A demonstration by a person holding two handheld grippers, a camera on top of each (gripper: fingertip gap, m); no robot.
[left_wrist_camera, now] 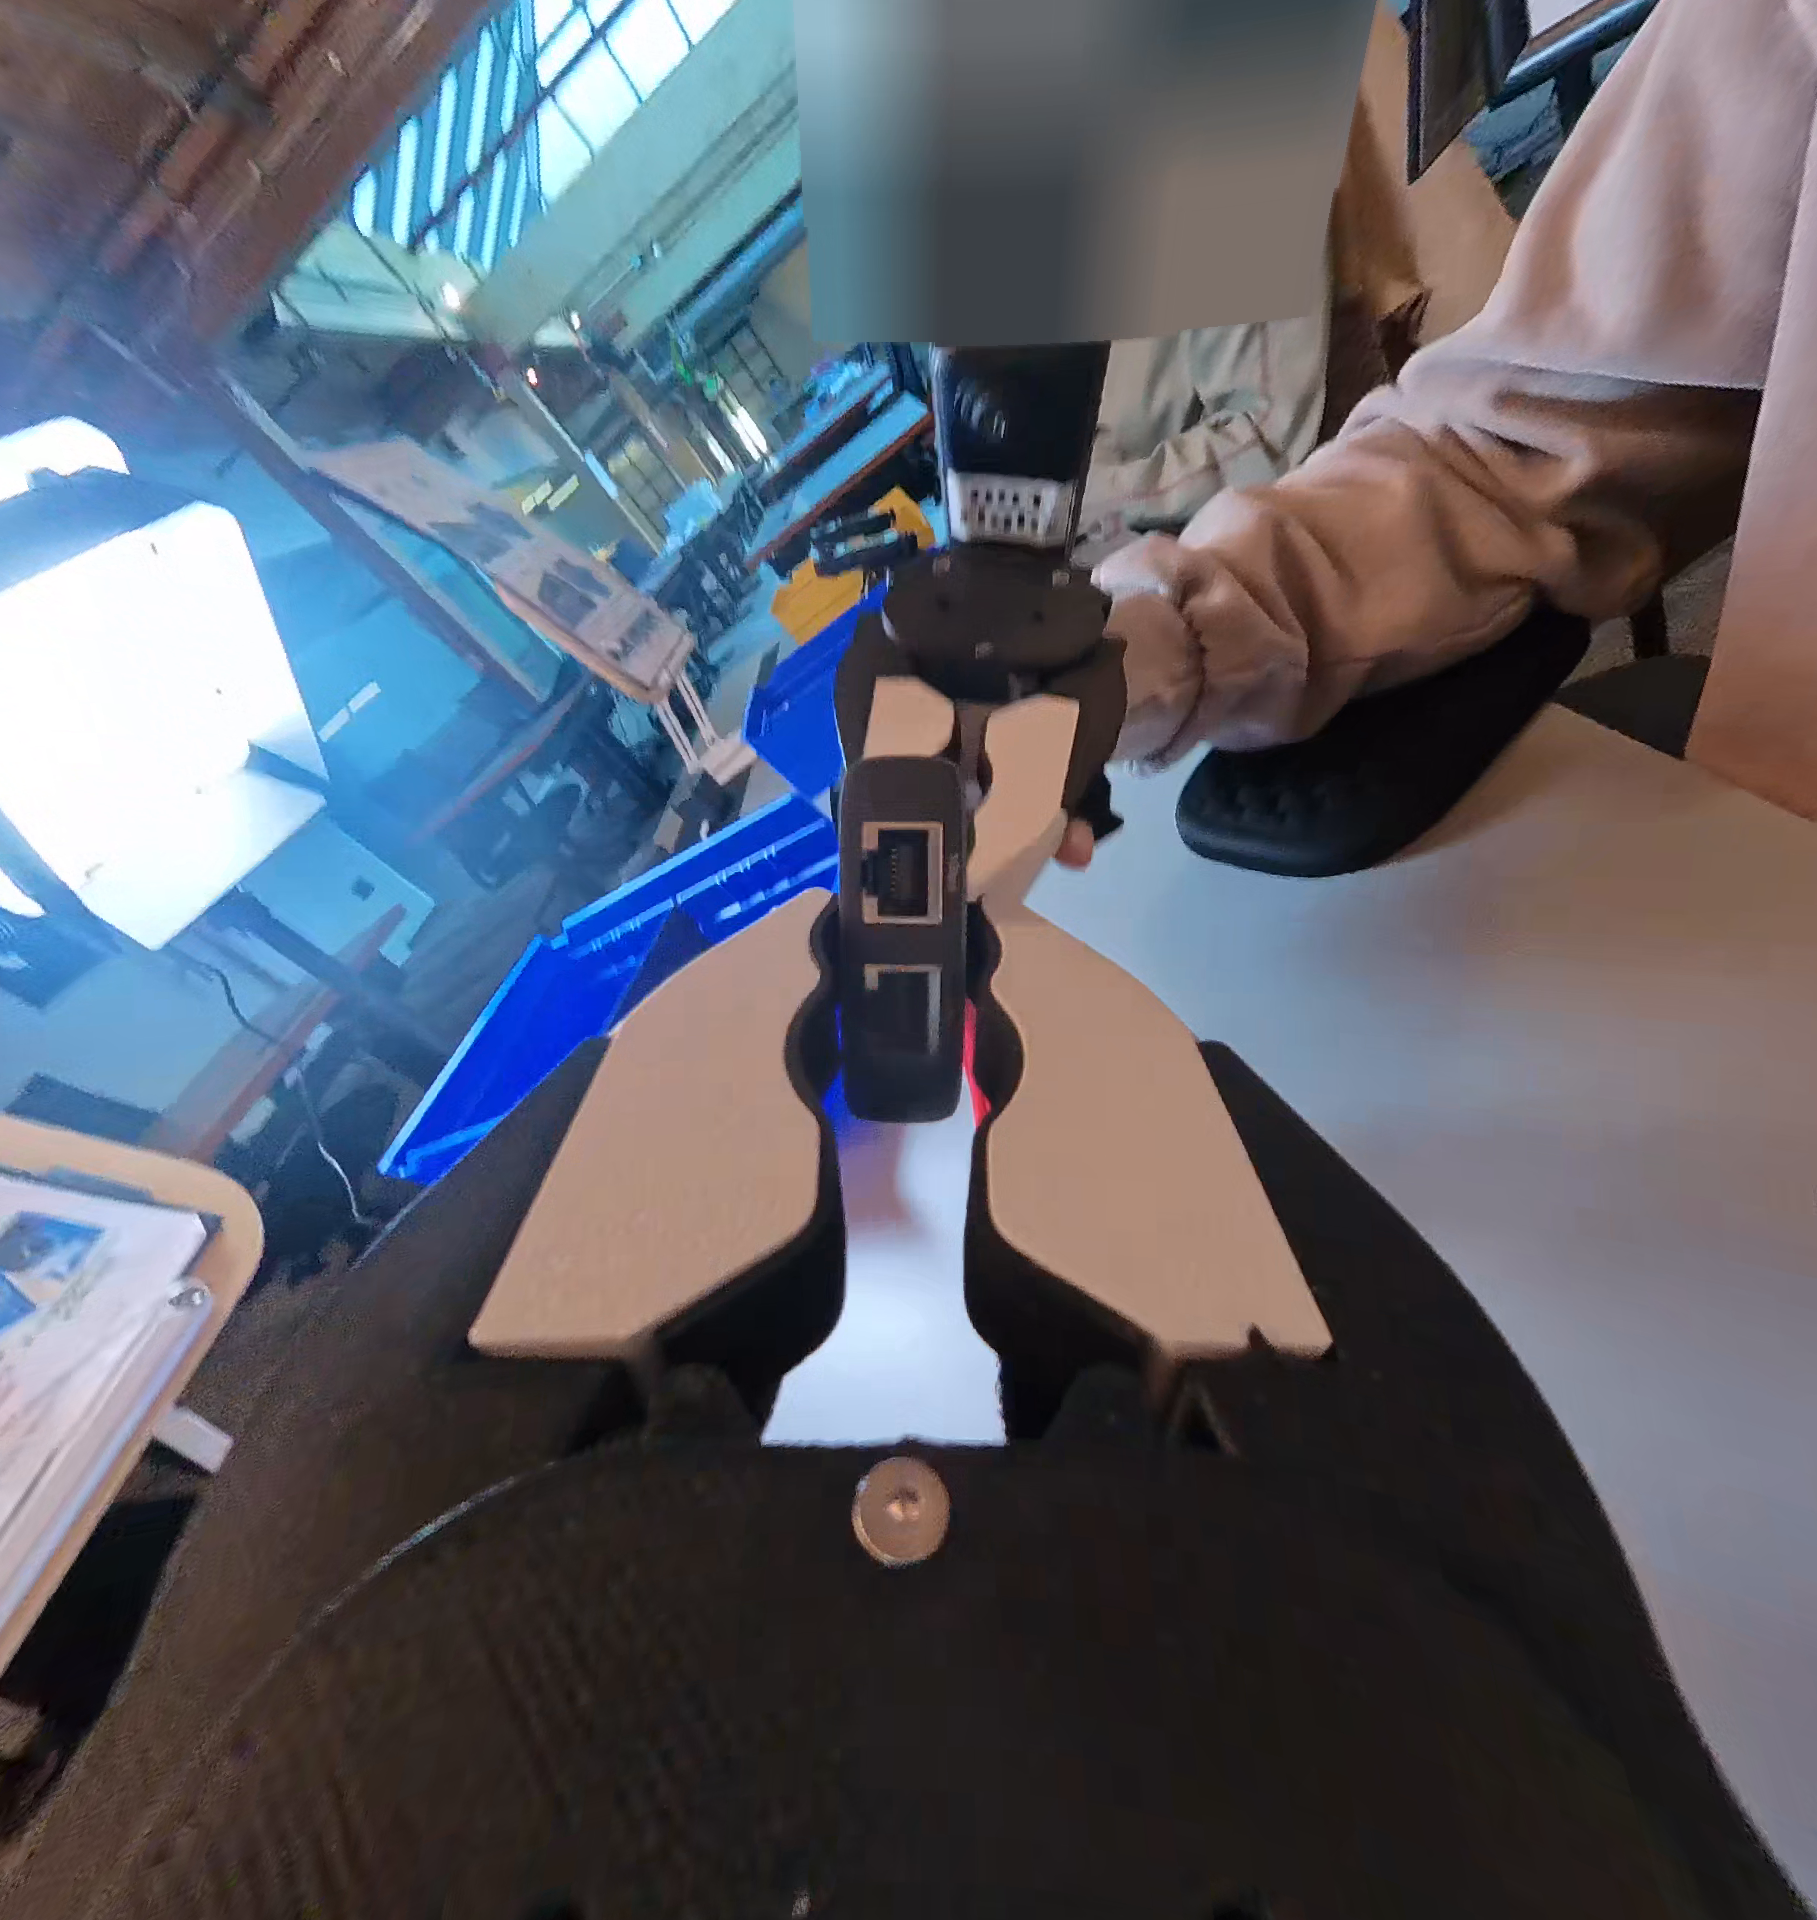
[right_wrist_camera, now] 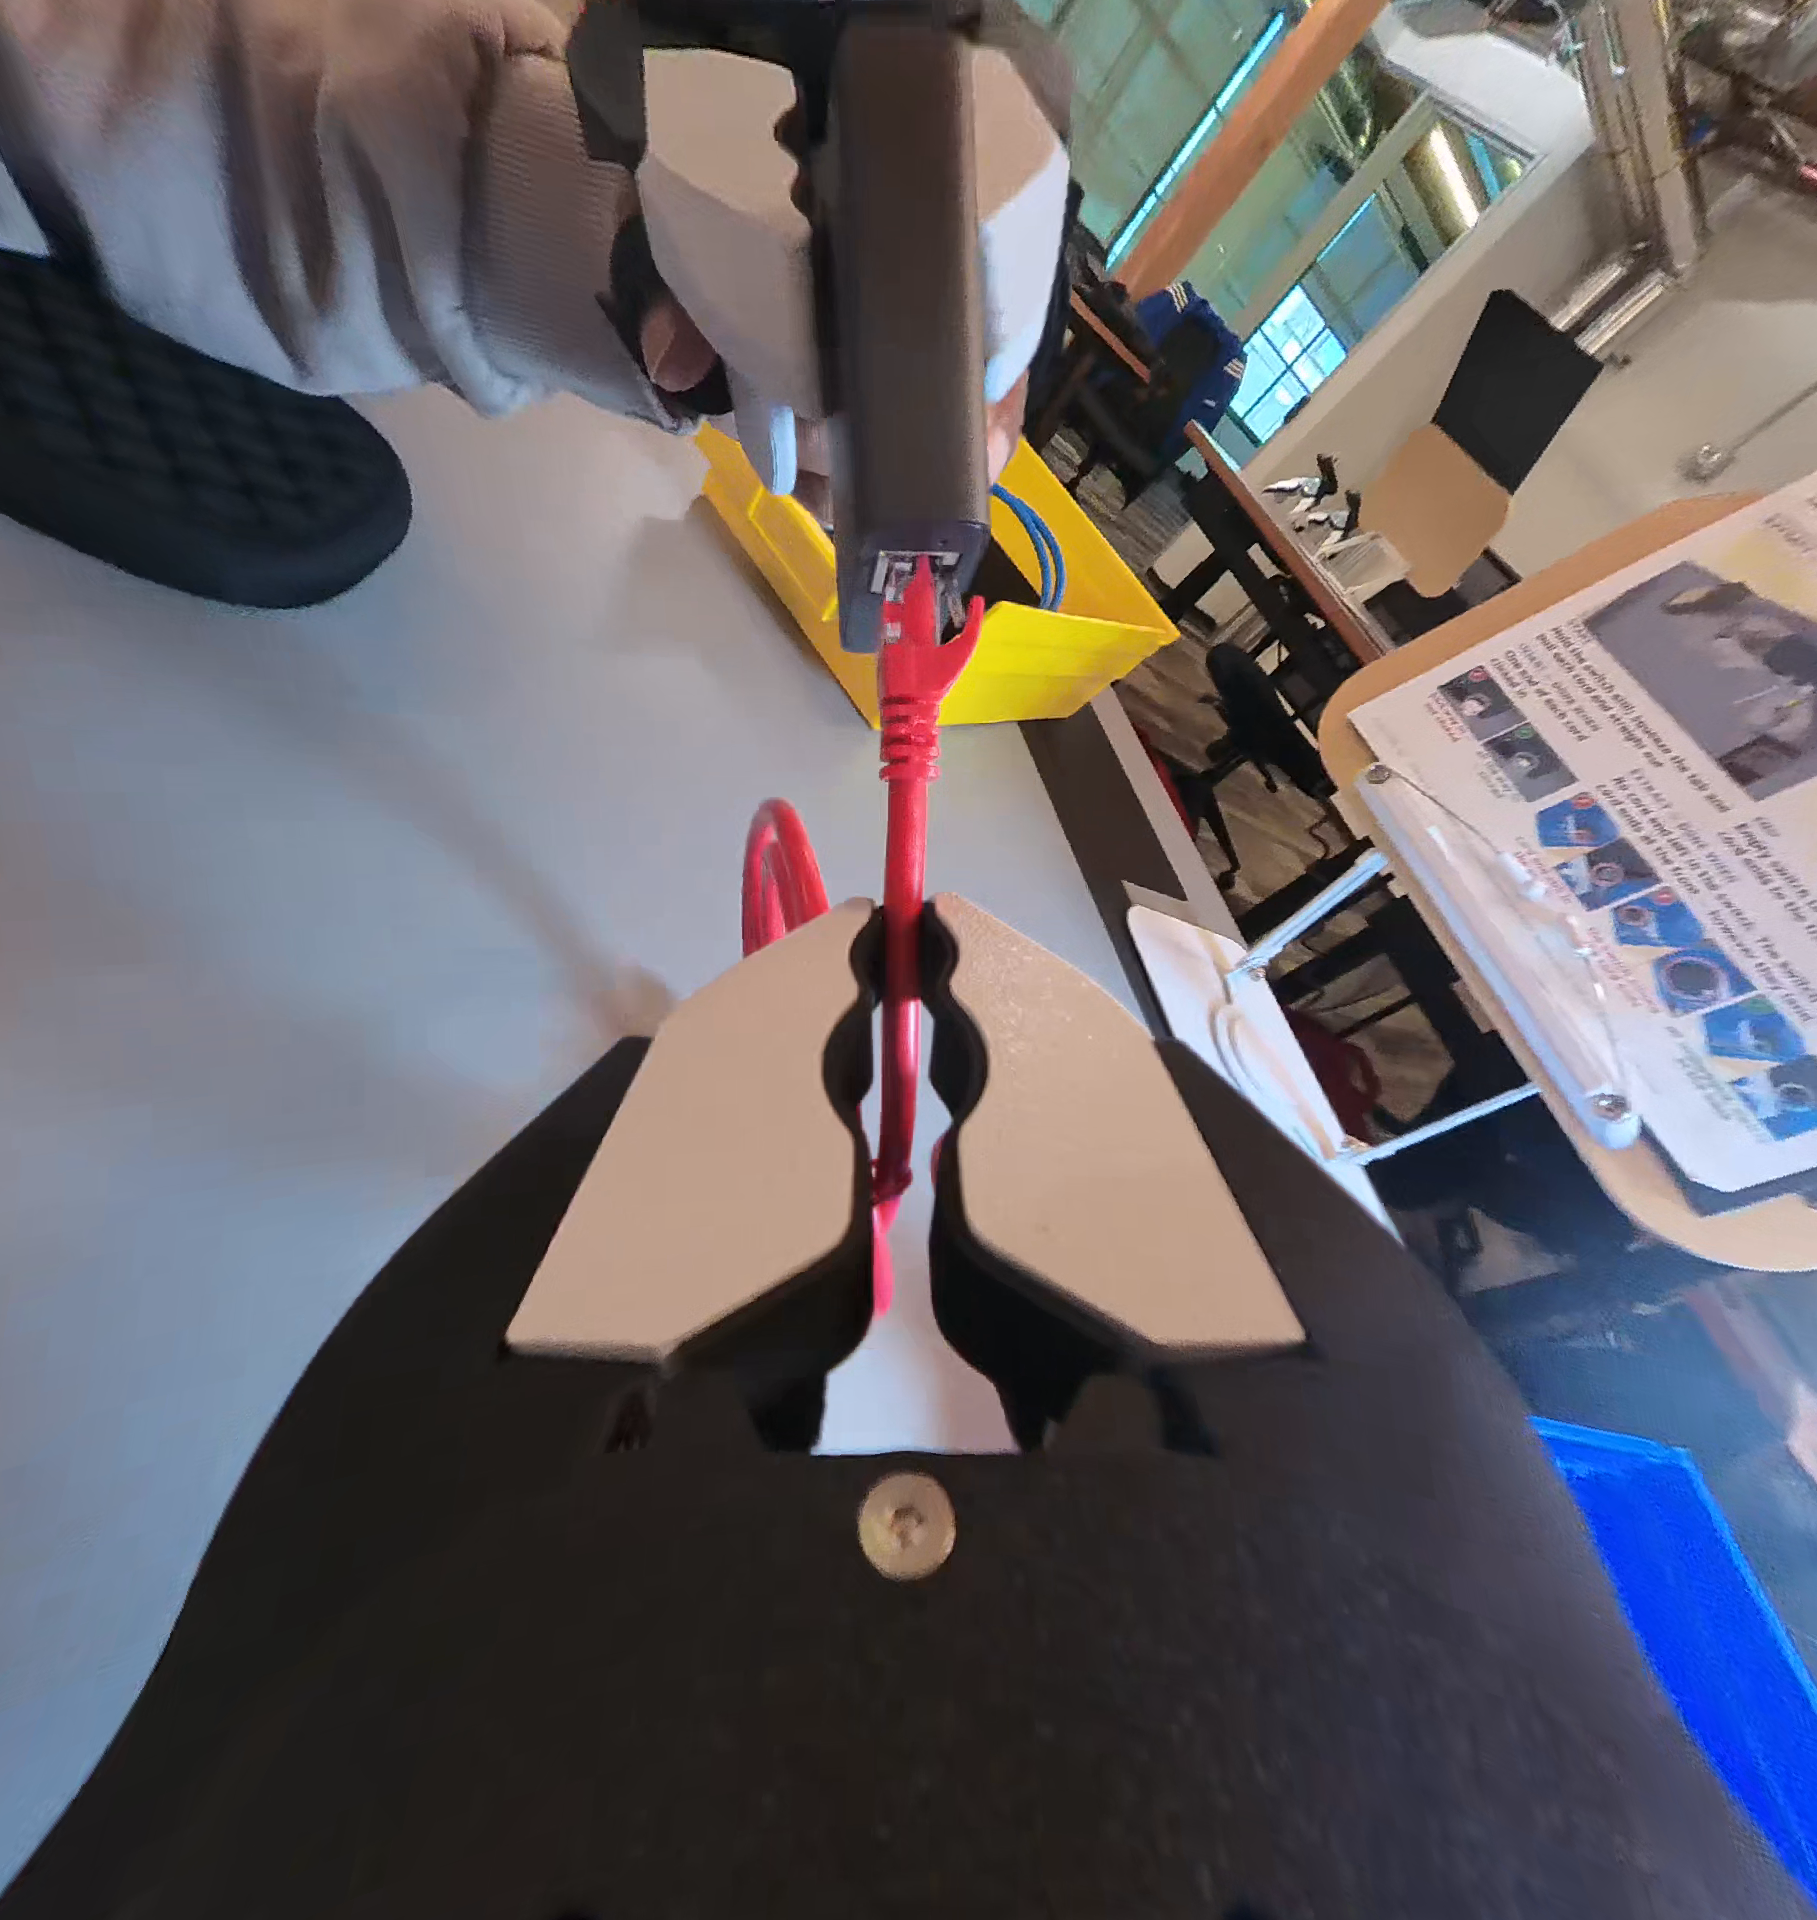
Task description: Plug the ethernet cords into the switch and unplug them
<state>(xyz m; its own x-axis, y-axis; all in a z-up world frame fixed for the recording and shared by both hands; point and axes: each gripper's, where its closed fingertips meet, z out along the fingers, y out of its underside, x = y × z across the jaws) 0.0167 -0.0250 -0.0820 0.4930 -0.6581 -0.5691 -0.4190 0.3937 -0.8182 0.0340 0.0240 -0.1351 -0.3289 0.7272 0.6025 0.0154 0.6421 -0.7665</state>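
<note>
My left gripper [left_wrist_camera: 904,925] is shut on the black switch [left_wrist_camera: 902,862] and holds it above the white table [left_wrist_camera: 1403,1039], with two empty ports facing the camera. My right gripper [right_wrist_camera: 904,909] is shut on the red ethernet cord [right_wrist_camera: 904,831]. Its red plug [right_wrist_camera: 909,665] sits at a port in the switch's [right_wrist_camera: 904,260] far end; I cannot tell whether it is fully seated. The rest of the cord loops on the table [right_wrist_camera: 260,935] behind my fingers. The right gripper [left_wrist_camera: 971,748] faces me in the left wrist view, beyond the switch.
A yellow bin [right_wrist_camera: 1039,644] holding a blue cord stands at the table's edge behind the switch. A blue bin [left_wrist_camera: 592,987] lies off the table's side. A printed sheet on a stand [right_wrist_camera: 1662,831] is to the right. A black pad [right_wrist_camera: 156,436] lies under the person's sleeve. The left gripper's tips are roughly 8 cm from the right gripper's.
</note>
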